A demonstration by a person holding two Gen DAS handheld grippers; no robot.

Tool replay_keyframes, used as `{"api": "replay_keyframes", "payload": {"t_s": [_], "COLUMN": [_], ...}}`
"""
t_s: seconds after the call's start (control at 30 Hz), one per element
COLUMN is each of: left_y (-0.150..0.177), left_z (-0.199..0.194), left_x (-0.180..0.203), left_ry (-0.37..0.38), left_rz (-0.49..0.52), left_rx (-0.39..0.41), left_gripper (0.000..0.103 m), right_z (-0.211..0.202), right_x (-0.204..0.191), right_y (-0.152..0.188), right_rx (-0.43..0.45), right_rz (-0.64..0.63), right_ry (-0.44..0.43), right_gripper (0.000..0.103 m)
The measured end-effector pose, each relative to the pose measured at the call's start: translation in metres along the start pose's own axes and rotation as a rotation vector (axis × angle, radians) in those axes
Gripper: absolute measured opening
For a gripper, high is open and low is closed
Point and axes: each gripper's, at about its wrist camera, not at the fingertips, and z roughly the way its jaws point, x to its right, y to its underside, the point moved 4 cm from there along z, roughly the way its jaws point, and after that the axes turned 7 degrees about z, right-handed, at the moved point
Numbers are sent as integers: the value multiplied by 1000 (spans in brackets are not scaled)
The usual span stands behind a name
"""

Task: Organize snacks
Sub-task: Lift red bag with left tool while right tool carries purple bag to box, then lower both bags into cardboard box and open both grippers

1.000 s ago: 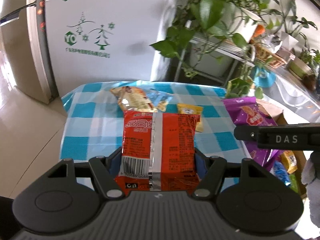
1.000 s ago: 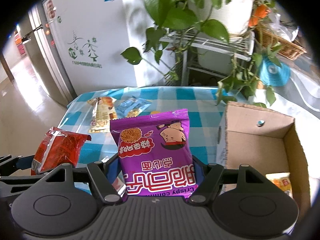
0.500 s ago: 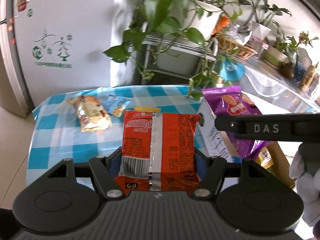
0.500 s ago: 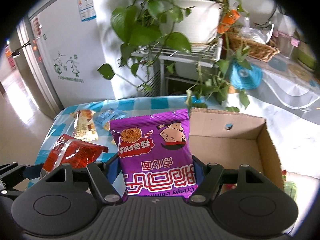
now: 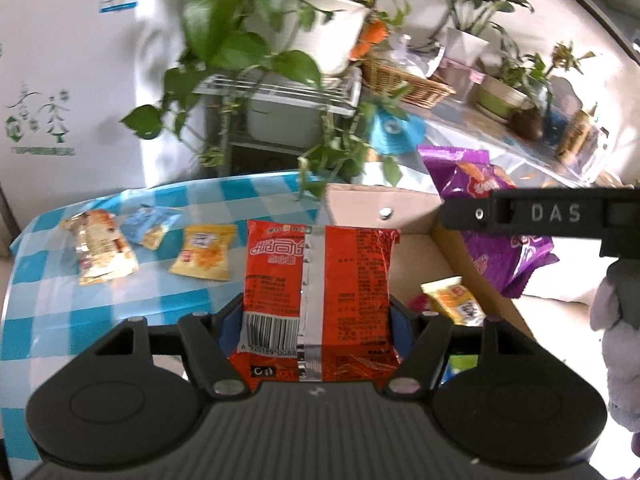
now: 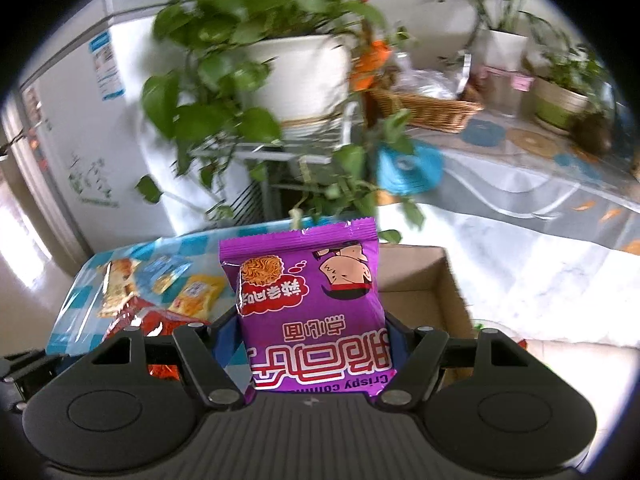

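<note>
Left wrist: box [image 5: 416, 216] interior w/ yellow packet [image 5: 454, 300] – both grippers clamp packs, red [image 5: 320, 300], purple [image 6: 312, 308].

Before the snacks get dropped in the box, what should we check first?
1. left gripper holding the red packet tight: ok.
2. right gripper holding the purple packet tight: ok.
3. cardboard box open on top: ok.
4. Room left inside beside the small yellow packet: ok.
5. Red packet fully over the box: cannot tell.
6. Three snacks on the checkered tablecloth not yet packed: not ok.
</note>
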Motion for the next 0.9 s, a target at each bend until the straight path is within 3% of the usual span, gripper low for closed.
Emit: {"api": "replay_keyframes", "payload": {"t_s": [0.23, 0.63, 0.9], "left_y": [-3, -3, -11], "left_z": [17, 49, 38], "left_x": [34, 77, 81], "left_ry": [61, 158, 171], "left_rz": [29, 61, 82], "left_rx": [-15, -60, -17], "left_gripper": [69, 70, 84], "right_z": [-7, -6, -2], "right_x": [29, 44, 49], "right_y": [-3, -6, -7], "right_rx": [24, 30, 31], "right_rz": [79, 136, 184], "right_ry": [30, 54, 53], "right_gripper": [76, 76, 79]}}
